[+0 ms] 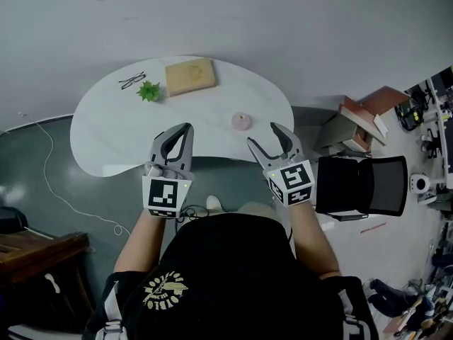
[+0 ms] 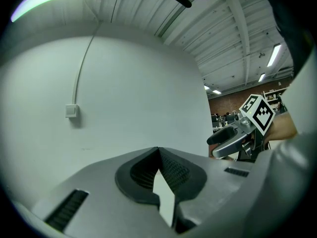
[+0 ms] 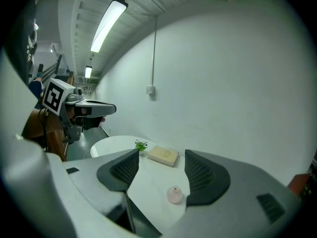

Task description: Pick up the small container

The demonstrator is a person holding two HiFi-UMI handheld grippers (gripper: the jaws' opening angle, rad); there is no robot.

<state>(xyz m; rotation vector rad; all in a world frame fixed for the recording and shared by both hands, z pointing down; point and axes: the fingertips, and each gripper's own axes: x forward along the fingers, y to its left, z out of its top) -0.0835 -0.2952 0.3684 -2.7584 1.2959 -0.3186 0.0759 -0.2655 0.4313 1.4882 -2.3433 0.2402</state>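
Two hand-held grippers hang at the near edge of a white table with the pickup not yet begun. At the far left of the tabletop lie a pair of glasses, then a small green plant and a tan block, none of them part of the job. The left gripper has its jaws pressed together at the tips with nothing between them; its own view faces a bare wall, so it appears idle. Further right, the small container, a pale pink pot, stands alone on the table's right half, apart from everything else and just beyond both grippers. The right gripper has its jaws spread wide and holds nothing; in its own view the container sits framed in the gap, though still ahead of the tips and untouched. A black chair stands off to the right. The step in hand looks like the approach: next, the right gripper would need to advance and lower until the pot sits between its pads, then close gently.
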